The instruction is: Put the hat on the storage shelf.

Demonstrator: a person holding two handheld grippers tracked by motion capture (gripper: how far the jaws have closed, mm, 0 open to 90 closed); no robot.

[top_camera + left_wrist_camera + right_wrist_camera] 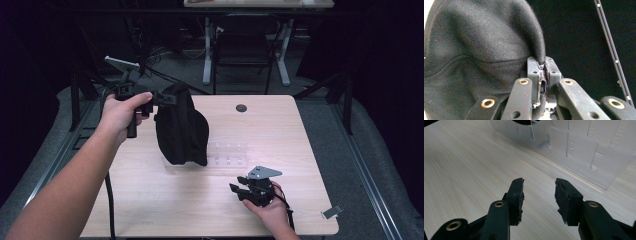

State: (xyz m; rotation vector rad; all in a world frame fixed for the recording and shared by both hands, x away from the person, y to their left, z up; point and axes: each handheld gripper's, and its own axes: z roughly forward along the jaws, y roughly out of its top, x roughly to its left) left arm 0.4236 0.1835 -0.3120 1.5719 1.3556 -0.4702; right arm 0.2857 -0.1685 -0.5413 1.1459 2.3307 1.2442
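Black Fabric Pinched and Lifted Over a Clear Tray

Black, felt-like cloth made up the bag [181, 127], which hung from the left hand-held gripper [159, 98] above the pale wooden surface [280, 125]. In the left gripper view the jaws stood clamped together on a fold of the bag's upper edge [537, 53], the fabric squeezed flat between the pads and bulging out to one side. From the high view the bag dangled with its lower end resting on or just above the near-left part of a clear plastic tray [227, 155] (whether it actually touched could not be told). The left hand [122, 112] gripped the tool's handle at the far-left part of the surface, its cable trailing down past the near edge.

Near the front edge, the right hand-held gripper [235, 189] sat low over the surface, well apart from the bag and just beside the tray. Its jaws stood wide with only bare wood between them, the worn pads [517, 195] pointing toward the tray's slotted dividers [584, 150]. A small dark round disc [241, 108] lay farther back on the surface.
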